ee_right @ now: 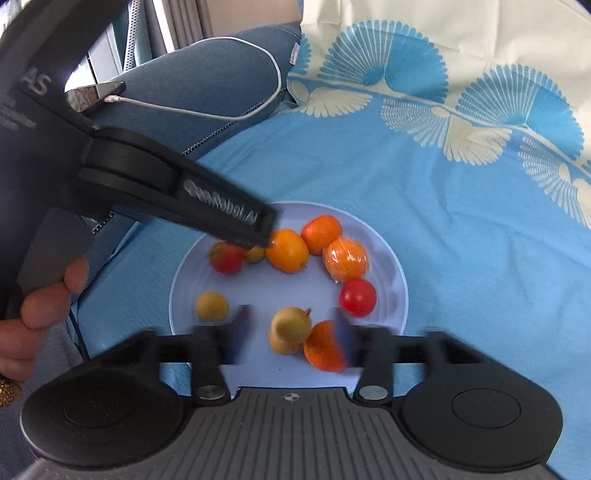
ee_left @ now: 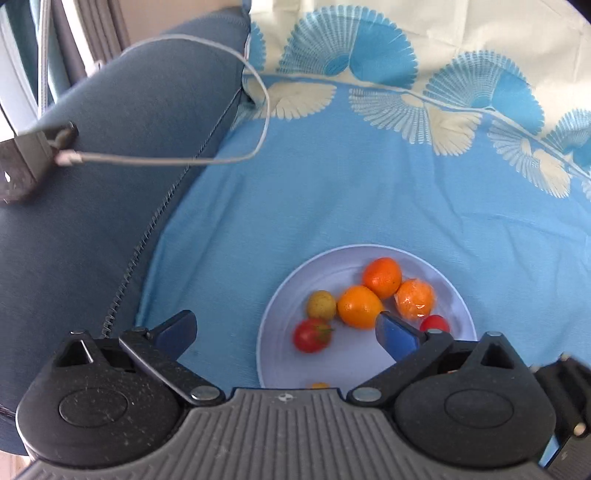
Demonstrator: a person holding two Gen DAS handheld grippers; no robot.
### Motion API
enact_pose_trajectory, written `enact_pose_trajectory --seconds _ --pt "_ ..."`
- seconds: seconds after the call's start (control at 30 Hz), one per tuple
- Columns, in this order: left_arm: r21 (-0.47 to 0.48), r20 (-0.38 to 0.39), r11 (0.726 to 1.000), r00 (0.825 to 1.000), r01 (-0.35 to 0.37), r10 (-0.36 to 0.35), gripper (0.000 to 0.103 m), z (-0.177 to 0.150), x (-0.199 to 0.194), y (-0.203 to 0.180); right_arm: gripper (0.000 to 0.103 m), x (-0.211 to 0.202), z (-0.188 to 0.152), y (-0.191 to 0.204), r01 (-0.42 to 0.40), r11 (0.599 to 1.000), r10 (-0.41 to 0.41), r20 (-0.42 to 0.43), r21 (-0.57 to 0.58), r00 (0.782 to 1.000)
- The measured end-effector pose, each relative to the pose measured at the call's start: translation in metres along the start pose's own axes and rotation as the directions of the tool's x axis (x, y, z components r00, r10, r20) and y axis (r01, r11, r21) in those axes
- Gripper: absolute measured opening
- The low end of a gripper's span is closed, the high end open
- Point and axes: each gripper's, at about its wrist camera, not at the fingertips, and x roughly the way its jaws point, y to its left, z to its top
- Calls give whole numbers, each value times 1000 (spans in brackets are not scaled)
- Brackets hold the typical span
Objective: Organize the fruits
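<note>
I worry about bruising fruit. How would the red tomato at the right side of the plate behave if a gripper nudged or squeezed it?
The red tomato looks round and glossy, so it would probably roll across the smooth plate when nudged. Its shiny skin may slip between the fingers, and it likely bruises under a hard squeeze.

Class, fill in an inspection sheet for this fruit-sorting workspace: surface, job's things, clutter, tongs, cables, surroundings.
Surface: blue cloth with a fan print, lying over a cushioned seat.
Job's things: pale plate holding oranges, one plastic-wrapped orange, red tomatoes and small yellow fruits.
Clutter: nothing seen.
Tongs: left tongs open above the plate's left part; right tongs open, blurred, around the nearest yellow fruits and an orange.
Cables: white cable looping over the blue cushion, plugged into a device.
Surroundings: curtain folds behind the cushion.
</note>
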Motion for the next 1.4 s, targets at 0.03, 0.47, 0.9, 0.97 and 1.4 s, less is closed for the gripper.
enact_pose_trajectory --seconds 0.03,0.47,0.9,0.97,1.4 --pt "13 -5 1000 1000 -10 10 103 0 -4 0 77 -4 1 1 6 1000 -6 9 -1 1000" --pt "-15 -19 999 999 -36 36 103 -44 -83 13 99 -89 -31 11 140 989 -142 38 57 989" --pt "2 51 1000 998 -28 28 103 -91 -144 5 102 -156 -65 25 214 971 -228 148 103 962" --pt "4 62 1000 998 -28 28 103 -96 -151 4 102 -164 -68 27 220 970 -235 167 101 958" --pt "31 91 999 995 -37 34 103 -110 -167 -5 102 -190 -78 33 228 969 -244 227 95 943"
